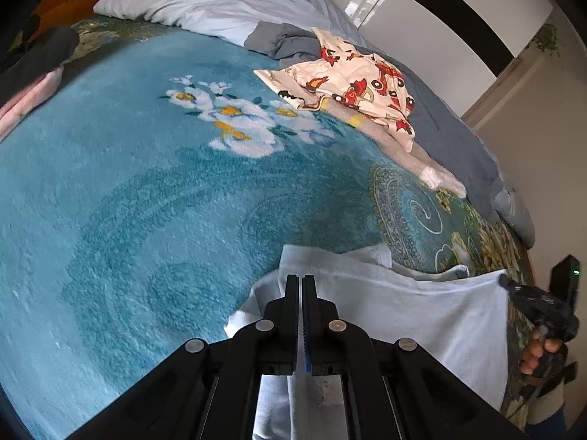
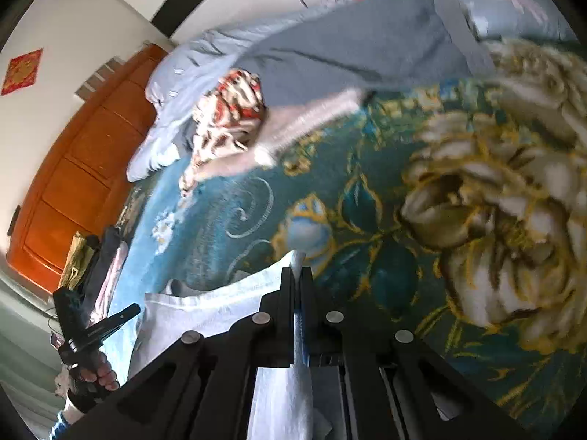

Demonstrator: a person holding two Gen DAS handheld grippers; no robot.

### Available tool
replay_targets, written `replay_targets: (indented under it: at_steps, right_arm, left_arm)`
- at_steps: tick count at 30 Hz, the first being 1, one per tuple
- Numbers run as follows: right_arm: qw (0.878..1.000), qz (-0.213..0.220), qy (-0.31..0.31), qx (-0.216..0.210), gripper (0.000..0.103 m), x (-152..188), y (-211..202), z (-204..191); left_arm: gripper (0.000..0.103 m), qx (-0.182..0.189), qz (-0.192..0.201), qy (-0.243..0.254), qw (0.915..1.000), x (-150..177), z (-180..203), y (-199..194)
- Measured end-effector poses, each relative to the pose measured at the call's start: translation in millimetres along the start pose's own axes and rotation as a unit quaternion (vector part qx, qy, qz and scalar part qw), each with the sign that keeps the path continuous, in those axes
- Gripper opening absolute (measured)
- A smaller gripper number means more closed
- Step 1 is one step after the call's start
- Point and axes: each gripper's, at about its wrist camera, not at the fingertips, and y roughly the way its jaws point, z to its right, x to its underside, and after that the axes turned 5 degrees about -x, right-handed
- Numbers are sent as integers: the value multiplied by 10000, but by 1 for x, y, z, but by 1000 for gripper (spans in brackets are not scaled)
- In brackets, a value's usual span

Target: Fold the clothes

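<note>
Nearest me, my left gripper is clamped on the near left edge of a white shirt, and my right gripper pinches its right edge, the cloth stretched between them above the near right part of a blue flowered blanket. Farther off lie a red-printed garment and a grey quilt.

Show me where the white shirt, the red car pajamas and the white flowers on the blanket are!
white shirt [image 1: 422,311], left wrist view, flat middle of the cloth.
red car pajamas [image 1: 352,88], left wrist view, printed middle.
white flowers [image 1: 234,121], left wrist view, middle of the cluster.
</note>
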Motion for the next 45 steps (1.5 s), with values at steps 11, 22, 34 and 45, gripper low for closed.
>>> replay_targets:
  at_steps: [11,22,34,45]
  right_arm:
    - [9997,-222,42,131,7,29,-28,3]
    - [9967,-613,526,-97,16,106,-81,12]
    - [9902,-1038,864,-345,36,167,-84,6]
    - [9934,-1000,560,-41,6,172,-85,-12]
  left_arm:
    - [3,12,-131,-185,9997,33,-5,-28]
    - [53,595,-151,-817,9948,108,-25,-71]
    - [48,572,-322,-427,9969,153,-10,-79]
    - [43,482,-302,-638,9963,165,-19,-86]
